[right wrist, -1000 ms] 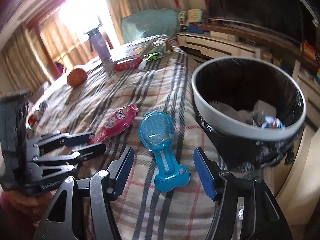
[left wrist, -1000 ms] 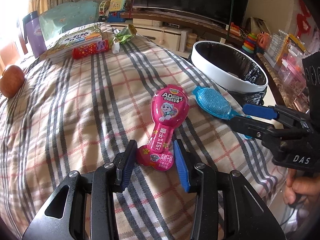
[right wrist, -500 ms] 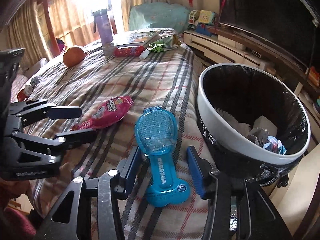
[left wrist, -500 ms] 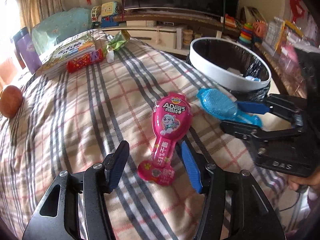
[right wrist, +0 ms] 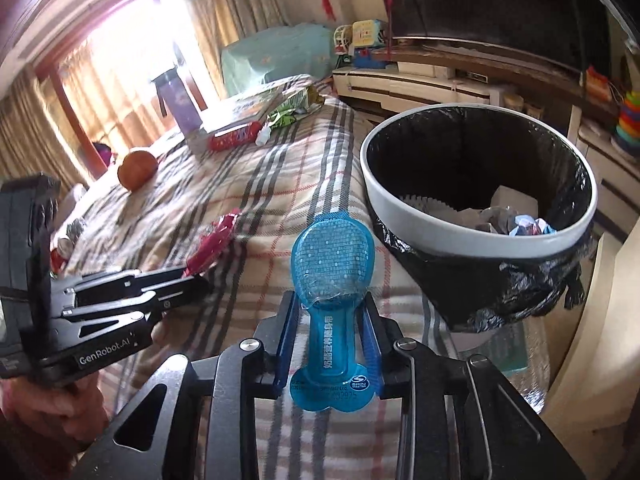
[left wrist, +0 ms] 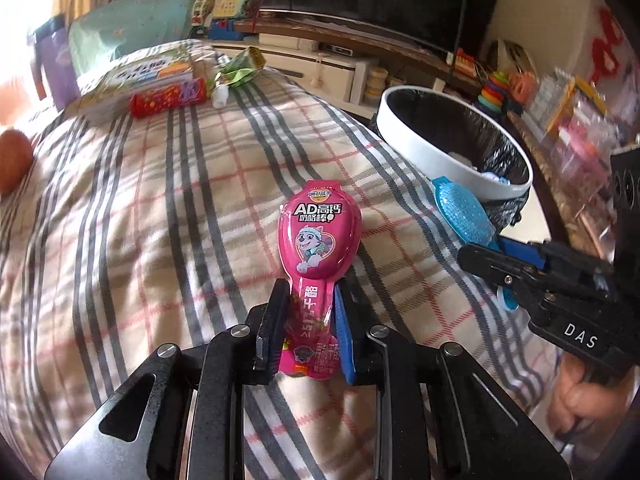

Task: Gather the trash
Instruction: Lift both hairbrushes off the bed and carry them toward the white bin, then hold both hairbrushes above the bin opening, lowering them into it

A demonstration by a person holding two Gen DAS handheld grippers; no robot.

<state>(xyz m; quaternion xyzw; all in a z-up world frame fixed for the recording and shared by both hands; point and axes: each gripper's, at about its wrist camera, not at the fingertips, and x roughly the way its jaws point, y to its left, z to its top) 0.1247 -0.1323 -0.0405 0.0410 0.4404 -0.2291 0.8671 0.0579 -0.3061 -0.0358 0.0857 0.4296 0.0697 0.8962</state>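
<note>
Pink wrapper (left wrist: 316, 240): spoon-shaped snack pack, handle end now pinched between the left gripper (left wrist: 306, 312) fingers; half a second ago the fingers stood apart either side of it, so this grasp is new.
Blue wrapper (right wrist: 332, 276): same shape, neck clamped by the right gripper (right wrist: 330, 330); those fingers also closed in the last half second.
Left gripper state: closed tight on the pink handle, head of the pack sticking out forward; whether the pack has left the cloth I cannot tell.
Right gripper state: closed on the blue neck, wide foot of the pack showing below the pads.
Bin (right wrist: 400, 216): white rim, black liner, paper scraps inside, just beside the bed edge, nearest the blue wrapper.
Bed (left wrist: 160, 200): plaid cover, both wrappers lie on its near corner, close together.
Change meaning: both pieces look secured at once, so pickup seems done and the carry to the bin is probably next.
Risk: thin foil may slip or fold in the pads, my guess.
Left over: green wrapper (left wrist: 236, 72) at the far end, not yet collected.
</note>
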